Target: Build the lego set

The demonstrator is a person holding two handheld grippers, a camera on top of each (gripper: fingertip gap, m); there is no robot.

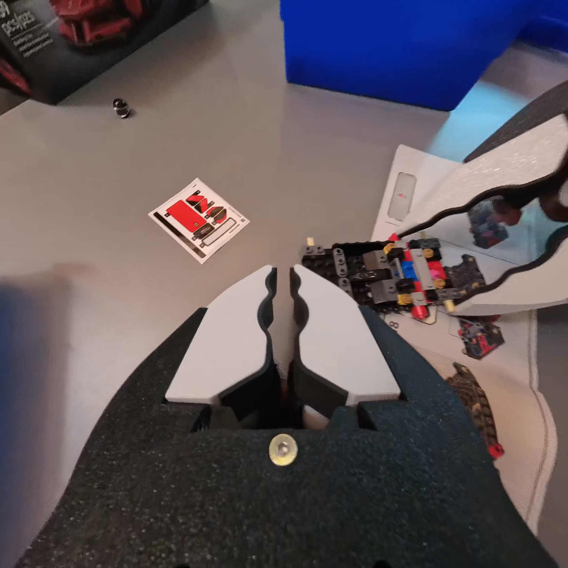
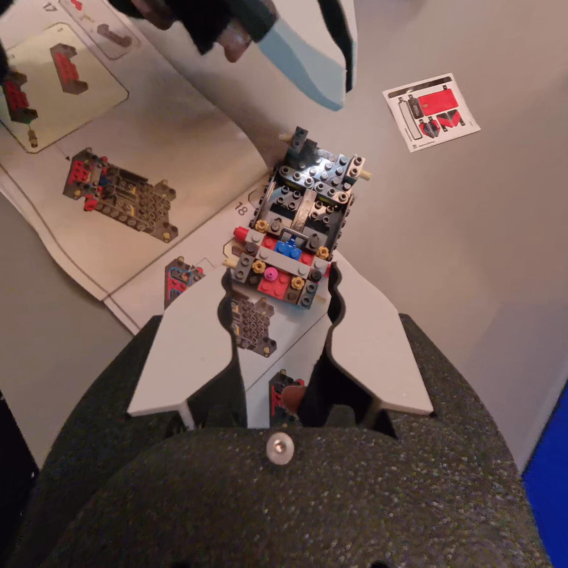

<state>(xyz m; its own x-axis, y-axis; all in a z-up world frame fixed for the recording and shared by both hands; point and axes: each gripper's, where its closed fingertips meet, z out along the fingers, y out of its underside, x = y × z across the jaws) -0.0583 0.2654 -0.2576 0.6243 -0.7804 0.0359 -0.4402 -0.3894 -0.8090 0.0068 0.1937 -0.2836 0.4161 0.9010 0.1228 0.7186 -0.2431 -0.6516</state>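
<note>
The part-built lego car chassis [image 2: 302, 221], black with red, blue, grey and gold pieces, lies half on the open instruction booklet [image 2: 199, 147] and half on the grey table. My right gripper [image 2: 279, 270] has its jaws around the chassis's near end, one fingertip [image 2: 227, 282] against each side. In the left wrist view, that gripper [image 1: 425, 272] spans the chassis [image 1: 384, 273] from the right. My left gripper [image 1: 282, 270] is shut and empty, hovering just left of the chassis. It shows blurred at the top of the right wrist view [image 2: 322, 61].
A sticker sheet [image 1: 199, 220] lies on the grey table [image 1: 92, 184] left of the chassis, also in the right wrist view [image 2: 430, 112]. A small black round piece [image 1: 122, 108] sits farther back. The set's black box [image 1: 46, 46] is at back left, a blue bin [image 1: 384, 46] at back right. Tip to tip, the grippers are about 10 centimetres apart.
</note>
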